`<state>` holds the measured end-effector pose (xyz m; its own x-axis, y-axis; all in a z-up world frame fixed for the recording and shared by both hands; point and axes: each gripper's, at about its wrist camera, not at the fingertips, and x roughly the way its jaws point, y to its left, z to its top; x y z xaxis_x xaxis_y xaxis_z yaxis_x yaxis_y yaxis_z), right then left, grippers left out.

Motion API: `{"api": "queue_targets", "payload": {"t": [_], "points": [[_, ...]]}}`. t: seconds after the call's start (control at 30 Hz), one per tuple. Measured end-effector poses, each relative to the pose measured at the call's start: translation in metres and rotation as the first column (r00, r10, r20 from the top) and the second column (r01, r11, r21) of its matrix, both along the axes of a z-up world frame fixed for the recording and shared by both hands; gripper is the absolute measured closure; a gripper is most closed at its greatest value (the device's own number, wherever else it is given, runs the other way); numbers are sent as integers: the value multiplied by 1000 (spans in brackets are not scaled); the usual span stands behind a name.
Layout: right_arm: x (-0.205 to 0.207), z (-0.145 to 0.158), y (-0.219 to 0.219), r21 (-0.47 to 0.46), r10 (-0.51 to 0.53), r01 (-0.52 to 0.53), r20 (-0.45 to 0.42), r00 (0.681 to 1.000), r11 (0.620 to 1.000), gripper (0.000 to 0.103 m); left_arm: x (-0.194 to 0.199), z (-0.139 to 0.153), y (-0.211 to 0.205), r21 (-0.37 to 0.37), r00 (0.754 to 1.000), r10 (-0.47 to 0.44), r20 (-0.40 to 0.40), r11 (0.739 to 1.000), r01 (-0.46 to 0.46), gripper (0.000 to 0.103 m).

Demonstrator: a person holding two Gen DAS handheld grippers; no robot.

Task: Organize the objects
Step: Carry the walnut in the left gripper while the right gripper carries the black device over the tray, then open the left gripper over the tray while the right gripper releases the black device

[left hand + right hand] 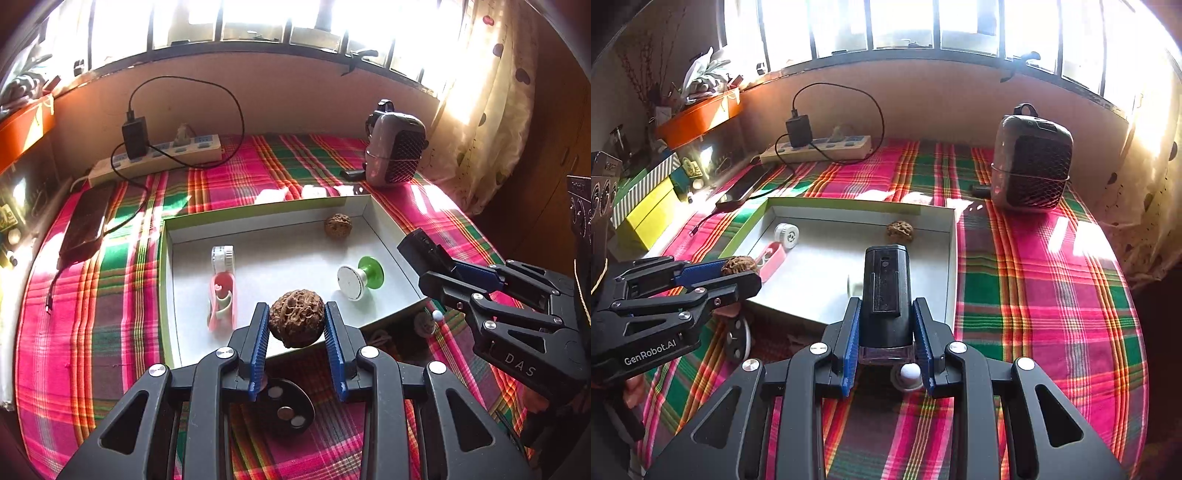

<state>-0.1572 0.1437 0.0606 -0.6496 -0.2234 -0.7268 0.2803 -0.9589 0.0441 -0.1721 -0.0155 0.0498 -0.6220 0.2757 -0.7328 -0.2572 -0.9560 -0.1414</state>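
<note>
On the left of the plaid-covered bench (110, 295) a phone (86, 225) lies on its cable, near a power strip (159, 158) by the wall. Next comes the shallow white tray (168, 280), which holds a pink-and-white tape dispenser (221, 284), a walnut (337, 226) in the far corner and a green-and-white spool (360, 277). Above the tray's near edge the left gripper (296, 325) has its fingers closed on a second walnut (296, 318), held across the widest part. That shell looks hard, light and knobbly, so the ribbed pads should bite well; being round, it could roll once set down, and a flat spot away from the wall seems best. Further right, the right gripper (887, 325) has its fingers clamped narrowly on a dark bottle (885, 291) with a clear base, over the tray's near right edge. It looks rigid, smooth and possibly glass, so a grip low on the flat sides suits it, and a gentle release. A mesh-fronted heater (1030, 162) stands far right.
</note>
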Motion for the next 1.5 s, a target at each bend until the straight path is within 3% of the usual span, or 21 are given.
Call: {"api": "queue_targets", "payload": {"t": [0.27, 0.87, 1.5], "points": [[-36, -5, 2, 49, -65, 64, 17, 998, 997, 74, -32, -6, 6, -5, 1000, 0, 23, 1000, 0, 76], [-87, -28, -2, 63, -91, 86, 89, 992, 994, 74, -94, -26, 16, -47, 997, 29, 74, 999, -26, 76], [-102, -40, -12, 77, -98, 89, 121, 988, 993, 74, -112, -38, 18, -64, 994, 46, 95, 997, -40, 76]]}}
